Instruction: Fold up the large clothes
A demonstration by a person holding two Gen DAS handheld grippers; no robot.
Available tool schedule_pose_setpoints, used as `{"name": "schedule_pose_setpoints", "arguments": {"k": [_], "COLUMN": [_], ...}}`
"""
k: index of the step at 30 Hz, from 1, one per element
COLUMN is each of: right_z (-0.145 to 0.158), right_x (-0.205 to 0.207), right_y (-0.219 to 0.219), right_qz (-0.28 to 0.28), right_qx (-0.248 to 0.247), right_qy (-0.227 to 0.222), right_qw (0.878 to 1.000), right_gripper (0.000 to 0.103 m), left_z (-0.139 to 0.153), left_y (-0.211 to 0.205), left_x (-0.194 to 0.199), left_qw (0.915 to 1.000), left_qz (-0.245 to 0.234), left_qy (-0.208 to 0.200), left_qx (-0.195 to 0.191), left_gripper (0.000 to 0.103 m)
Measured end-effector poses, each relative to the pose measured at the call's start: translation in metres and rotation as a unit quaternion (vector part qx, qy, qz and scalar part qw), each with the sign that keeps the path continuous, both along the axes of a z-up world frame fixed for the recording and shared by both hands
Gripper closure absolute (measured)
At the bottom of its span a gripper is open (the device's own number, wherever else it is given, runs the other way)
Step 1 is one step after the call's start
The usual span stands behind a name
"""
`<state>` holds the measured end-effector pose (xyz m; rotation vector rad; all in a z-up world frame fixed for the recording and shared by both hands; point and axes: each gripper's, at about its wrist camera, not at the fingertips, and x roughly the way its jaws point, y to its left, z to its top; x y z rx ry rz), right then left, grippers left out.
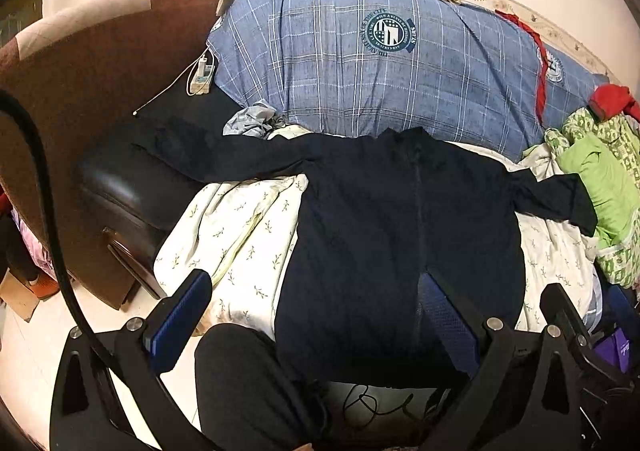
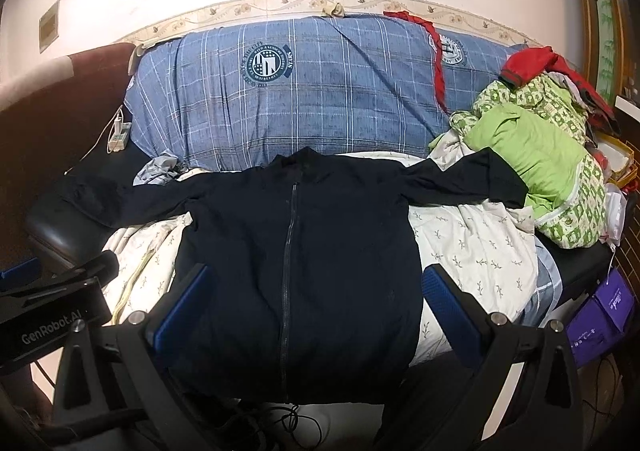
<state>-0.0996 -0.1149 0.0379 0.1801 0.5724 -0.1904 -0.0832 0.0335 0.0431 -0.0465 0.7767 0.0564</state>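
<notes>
dark jacket (image 2: 296, 271) laid flat on bed, sleeves out; no fold made yet. left gripper (image 1: 320, 315) & right gripper (image 2: 316, 303) spread wide, empty.

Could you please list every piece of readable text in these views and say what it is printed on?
"GenRobot.AI": on the left gripper housing, seen from the right wrist view.
Round crest lettering on the blue plaid quilt: too distorted to read.
White script on the purple box: too small to read.
</notes>
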Motion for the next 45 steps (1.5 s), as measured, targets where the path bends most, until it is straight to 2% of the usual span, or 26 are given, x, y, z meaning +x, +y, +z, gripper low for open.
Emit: {"name": "schedule_pose_setpoints", "arguments": {"k": [45], "right_z": [-0.004], "right_x": [0.003], "right_y": [-0.001], "right_qz": [-0.003], "right_qx": [0.008], "right_qy": [0.010], "right_qw": [1.000], "right_gripper": [0.000], "left_z": [-0.010], "left_y": [-0.019], "left_x": [0.000], "left_qw": [0.9999], "left_qz": [0.006], "left_qy": [0.013], "left_qx": [0.000], "left_gripper": [0.000]}}
